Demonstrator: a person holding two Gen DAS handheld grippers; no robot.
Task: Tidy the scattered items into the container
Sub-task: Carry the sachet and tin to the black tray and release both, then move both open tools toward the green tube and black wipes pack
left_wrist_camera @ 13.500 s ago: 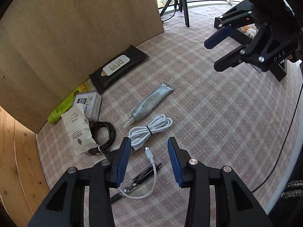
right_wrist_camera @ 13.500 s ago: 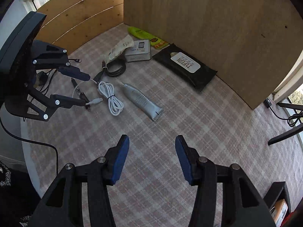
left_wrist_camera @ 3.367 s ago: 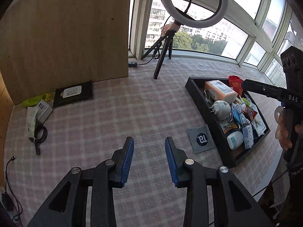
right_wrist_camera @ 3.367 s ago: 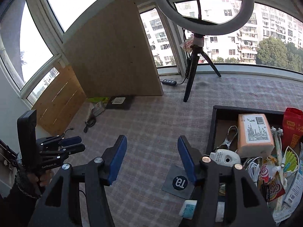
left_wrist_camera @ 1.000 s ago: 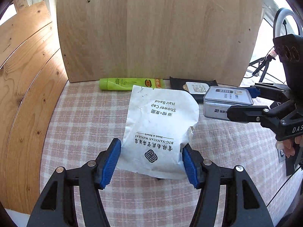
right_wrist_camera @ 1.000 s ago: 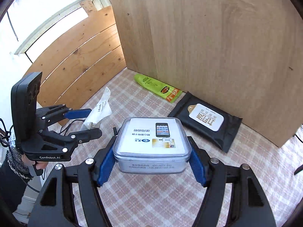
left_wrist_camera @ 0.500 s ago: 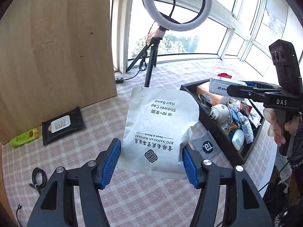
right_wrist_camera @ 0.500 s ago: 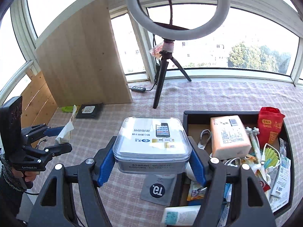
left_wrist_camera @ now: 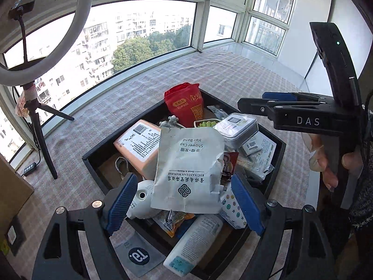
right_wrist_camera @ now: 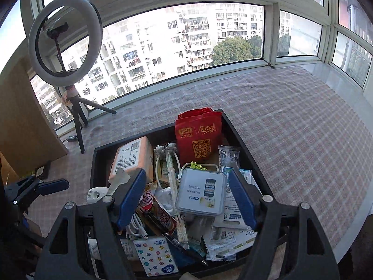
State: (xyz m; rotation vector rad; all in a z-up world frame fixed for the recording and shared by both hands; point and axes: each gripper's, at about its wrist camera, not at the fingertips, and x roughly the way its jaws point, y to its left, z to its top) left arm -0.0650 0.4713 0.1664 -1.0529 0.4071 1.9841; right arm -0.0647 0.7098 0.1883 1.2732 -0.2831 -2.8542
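We hold both grippers over the black tray (left_wrist_camera: pixel 93 161); the left gripper (left_wrist_camera: pixel 184 203) is opening off the shower-cap packet (left_wrist_camera: pixel 188 168), long axis pointing away; the right gripper (right_wrist_camera: pixel 186 198) is opening too, the clear box (right_wrist_camera: pixel 201 191) lying on the pile below.

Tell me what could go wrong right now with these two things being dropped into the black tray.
1. The left gripper is opening around the shower cap packet; light and flat, it may slide off the heaped items instead of settling.
2. The right gripper is opening around the clear plastic box, which sits on loose packets and could tip or slip.
3. The black tray is crowded, so pulling the fingers out might snag something.
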